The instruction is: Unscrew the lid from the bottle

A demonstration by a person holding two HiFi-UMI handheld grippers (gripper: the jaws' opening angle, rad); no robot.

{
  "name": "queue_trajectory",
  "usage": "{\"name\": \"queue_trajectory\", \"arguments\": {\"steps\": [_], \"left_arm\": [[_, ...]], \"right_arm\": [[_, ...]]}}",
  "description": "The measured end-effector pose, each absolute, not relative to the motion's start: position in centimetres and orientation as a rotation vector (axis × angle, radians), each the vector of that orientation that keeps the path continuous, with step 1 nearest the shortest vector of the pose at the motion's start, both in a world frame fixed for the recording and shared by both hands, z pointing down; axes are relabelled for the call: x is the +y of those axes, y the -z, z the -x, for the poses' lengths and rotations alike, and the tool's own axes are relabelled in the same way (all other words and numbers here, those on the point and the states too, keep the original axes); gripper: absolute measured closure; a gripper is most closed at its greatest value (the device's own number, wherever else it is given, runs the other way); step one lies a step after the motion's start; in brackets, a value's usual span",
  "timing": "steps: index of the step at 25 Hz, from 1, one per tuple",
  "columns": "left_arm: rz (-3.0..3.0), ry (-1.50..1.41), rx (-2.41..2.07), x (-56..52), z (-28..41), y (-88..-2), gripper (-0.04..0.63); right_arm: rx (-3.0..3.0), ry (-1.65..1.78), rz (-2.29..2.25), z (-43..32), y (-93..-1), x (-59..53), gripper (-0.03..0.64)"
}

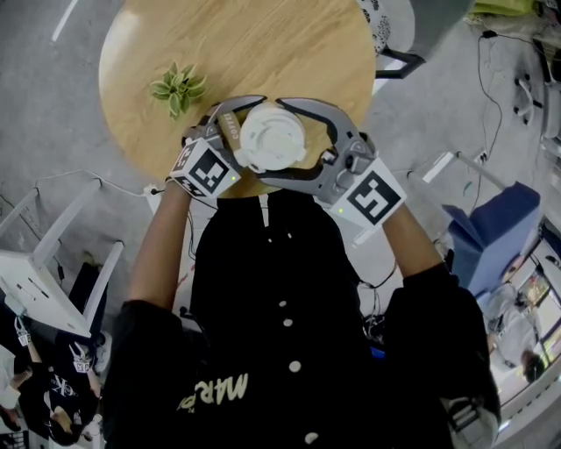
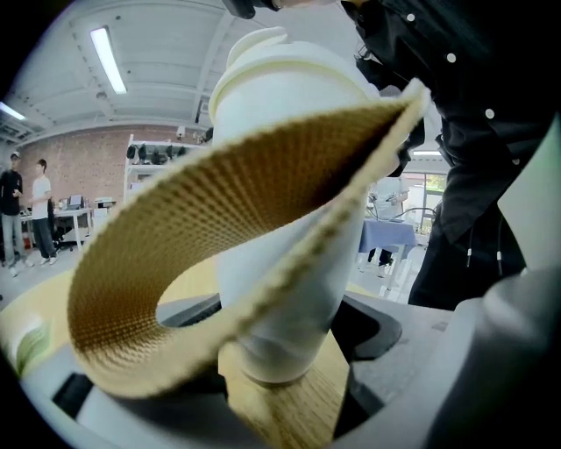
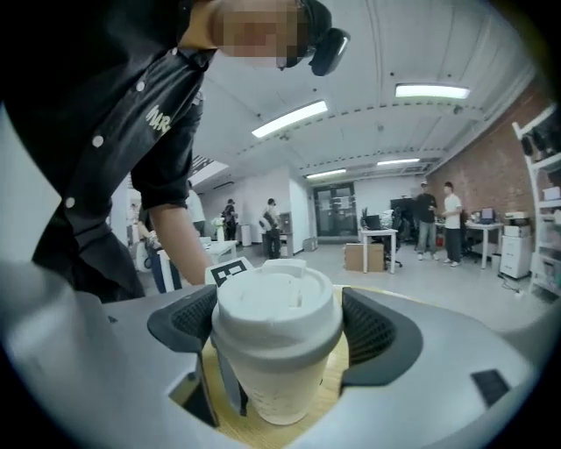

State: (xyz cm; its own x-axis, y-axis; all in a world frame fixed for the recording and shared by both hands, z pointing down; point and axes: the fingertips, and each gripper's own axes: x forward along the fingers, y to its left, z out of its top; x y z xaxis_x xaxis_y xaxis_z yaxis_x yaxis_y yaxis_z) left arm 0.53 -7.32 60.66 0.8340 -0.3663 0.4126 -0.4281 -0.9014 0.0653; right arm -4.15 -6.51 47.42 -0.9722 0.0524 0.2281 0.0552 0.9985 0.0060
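Observation:
A white paper cup with a white lid (image 1: pixel 268 131) stands near the front edge of the round wooden table (image 1: pixel 263 44). My right gripper (image 1: pixel 279 142) reaches in from the right, and its jaws ring the lid (image 3: pixel 276 298), with the ribbed pads against the rim on both sides. My left gripper (image 1: pixel 238 130) comes from the left, lower down, shut on the cup's body (image 2: pixel 280 289). A brown corrugated sleeve (image 2: pixel 202 228) bulges out of shape around the cup. It hides the left jaw in the left gripper view.
A small green plant (image 1: pixel 178 88) sits on the table left of the cup. The table's front edge lies just under both grippers. A white chair (image 1: pixel 390 26) stands beyond the table at the right, and cables run over the grey floor (image 1: pixel 53 96).

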Motion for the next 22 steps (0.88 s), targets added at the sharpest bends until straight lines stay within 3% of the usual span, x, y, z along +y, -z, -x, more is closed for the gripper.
{"name": "queue_trajectory", "arguments": {"steps": [5,8,14,22], "left_arm": [[-2.862,-0.602,-0.614,-7.4,-0.6,-60.7,0.235],[-2.858,-0.605,-0.617,-7.3,-0.5,-60.8,0.235],[-2.858,-0.601,-0.624,-7.3,-0.5,-60.7,0.235],[-2.857,-0.592,-0.63,-7.2,-0.5,-60.7,0.235]], "right_arm": [[-2.83,0.068,0.598,4.1,-47.5,-5.7,0.17],[-2.775,0.042,0.675,4.0,-47.8,-5.5,0.169],[-2.859,-0.156,0.346,3.7,-47.2,-5.8,0.1],[-2.92,-0.212,-0.1,4.9,-47.8,-6.2,0.094]]}}
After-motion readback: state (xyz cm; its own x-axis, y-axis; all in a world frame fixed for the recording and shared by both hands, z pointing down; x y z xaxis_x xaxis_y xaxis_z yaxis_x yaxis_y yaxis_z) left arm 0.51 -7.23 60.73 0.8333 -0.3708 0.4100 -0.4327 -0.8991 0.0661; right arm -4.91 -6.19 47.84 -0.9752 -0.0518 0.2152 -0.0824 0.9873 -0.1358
